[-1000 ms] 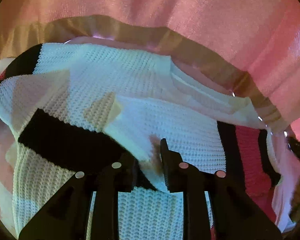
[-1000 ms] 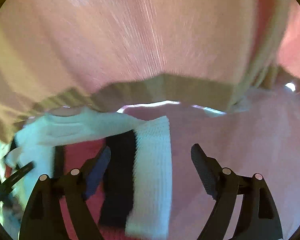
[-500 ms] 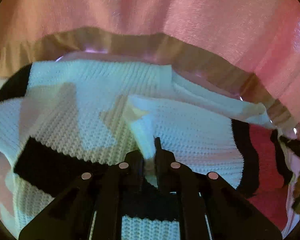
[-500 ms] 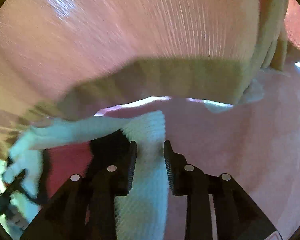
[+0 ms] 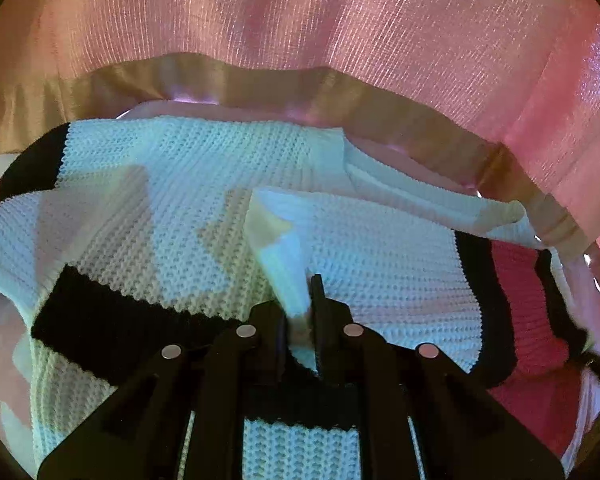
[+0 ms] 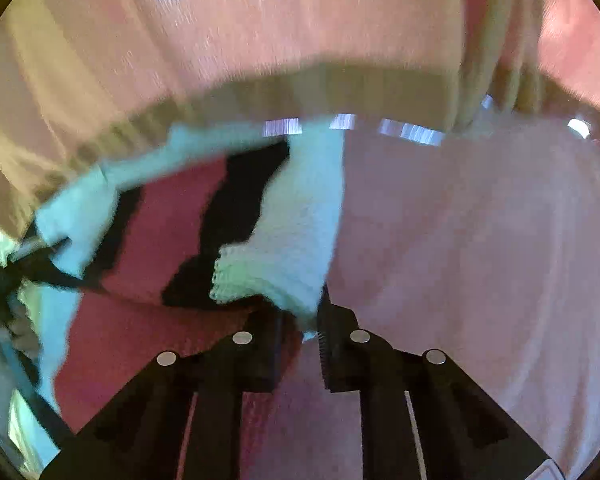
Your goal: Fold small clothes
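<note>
A knit sweater (image 5: pixel 204 208) in white with black and red stripes lies on a pink-covered surface (image 6: pixel 480 240). My left gripper (image 5: pixel 304 312) is shut on a raised white fold of the sweater near its middle. My right gripper (image 6: pixel 306 320) is shut on the sweater's white edge (image 6: pixel 296 240) and holds it lifted off the surface, with black and red stripes (image 6: pixel 168 232) hanging to the left. The right wrist view is blurred by motion.
A pink curtain-like cloth (image 5: pixel 340 20) with a tan hem band (image 5: pixel 260 80) hangs close behind the sweater. It also shows in the right wrist view (image 6: pixel 260 20). The other gripper shows dark at the far left of the right wrist view (image 6: pixel 4 280).
Both grippers were open around the sweater one second ago and have closed on it. The right gripper has since lifted its white edge, and the left holds its pinched fold.
</note>
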The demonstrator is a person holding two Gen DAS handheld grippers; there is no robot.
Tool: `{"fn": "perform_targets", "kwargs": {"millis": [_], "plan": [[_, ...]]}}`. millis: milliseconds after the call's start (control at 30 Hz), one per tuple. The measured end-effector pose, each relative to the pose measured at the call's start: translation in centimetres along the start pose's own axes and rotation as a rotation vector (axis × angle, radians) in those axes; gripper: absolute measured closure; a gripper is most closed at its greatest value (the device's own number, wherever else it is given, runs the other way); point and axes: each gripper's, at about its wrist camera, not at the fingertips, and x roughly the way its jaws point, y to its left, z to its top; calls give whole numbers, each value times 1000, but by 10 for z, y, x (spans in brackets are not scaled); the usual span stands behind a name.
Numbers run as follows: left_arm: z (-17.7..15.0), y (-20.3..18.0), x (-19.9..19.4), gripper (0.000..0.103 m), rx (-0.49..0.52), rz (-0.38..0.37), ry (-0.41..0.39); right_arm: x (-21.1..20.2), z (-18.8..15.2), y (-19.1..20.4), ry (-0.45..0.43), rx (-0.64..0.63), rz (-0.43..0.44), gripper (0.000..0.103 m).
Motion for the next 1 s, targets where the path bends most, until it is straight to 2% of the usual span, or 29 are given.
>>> {"fn": "perform_targets", "kwargs": {"millis": [67, 100, 133, 233, 267, 367, 433, 500, 533, 567, 667, 700, 767, 833, 867, 933, 967, 1000], "plan": [[0, -1, 2, 92, 3, 1, 3, 0, -11, -15, 4, -15, -50, 92], [0, -1, 4, 91, 2, -1, 3, 17, -24, -34, 78, 38, -48, 91], [0, -1, 5, 91, 3, -2, 4, 20, -34, -41, 57, 67, -16, 91], [-1, -1, 3, 91, -4, -6, 4, 3, -28, -27, 72, -1, -16, 87], [-1, -1, 1, 91, -4, -9, 5, -6, -24, -26, 58, 13, -5, 83], [1, -2, -10, 91, 13, -23, 15, -50, -2, 3, -92, -43, -72, 75], [5, -6, -15, 90, 17, -17, 9, -50, 22, 26, -107, -65, -13, 80], [3, -5, -5, 90, 10, -2, 46, -24, 45, 49, -56, -63, 104, 84], [0, -2, 0, 89, 1, -1, 55, -10, 48, 58, -29, -67, 112, 85], [-4, 0, 1, 89, -3, -9, 35, 13, 50, 64, 4, -80, 90, 85], [-4, 0, 0, 89, 4, -14, 31, 84, 33, 46, 132, -98, -89, 88], [-4, 1, 0, 89, -2, -20, 28, 80, 28, 33, 49, -87, -44, 89], [-5, 3, 0, 88, -11, -29, 23, 77, 30, 26, 70, -49, -41, 90], [-4, 6, -2, 88, -42, -45, 35, 67, 36, 38, 91, -54, -141, 90], [-2, 8, -8, 88, -63, -63, 43, 58, 37, 47, 69, -65, -167, 84], [3, 13, -30, 88, -73, -114, 44, 39, 35, 68, 37, -81, -117, 81], [5, 19, -45, 86, -73, -142, 31, 31, 33, 76, 37, -96, -100, 81], [7, 32, -67, 69, -86, -150, 1, 21, 31, 87, 27, -112, -87, 79]]}}
